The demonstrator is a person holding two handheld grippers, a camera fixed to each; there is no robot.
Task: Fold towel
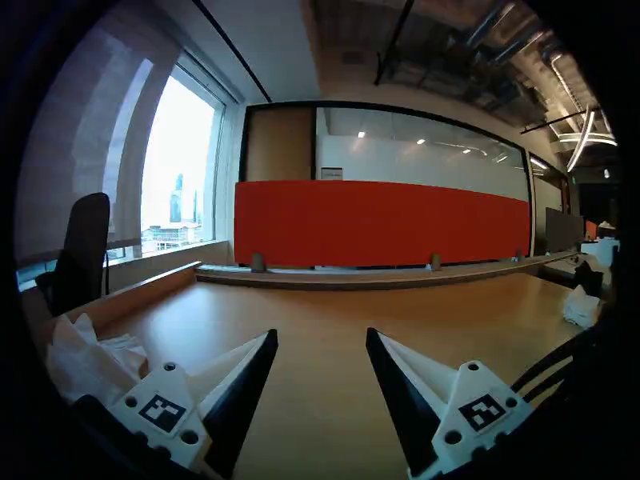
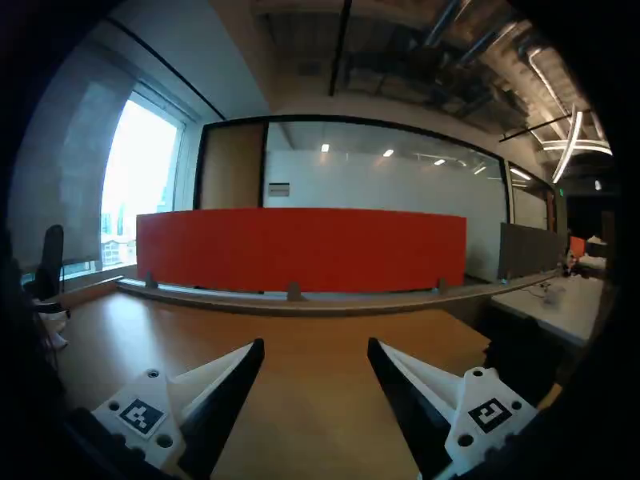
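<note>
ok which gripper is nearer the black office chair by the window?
Left. The chair sits close to the left gripper, on its left side; from the right gripper it looks small, far off left.

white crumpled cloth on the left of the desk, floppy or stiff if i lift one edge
Probably floppy: the white cloth lies in soft, irregular folds, so it would likely drape. It looks thin, so likely light. On the smooth wooden desk a push would probably bunch it rather than roll it.
</note>
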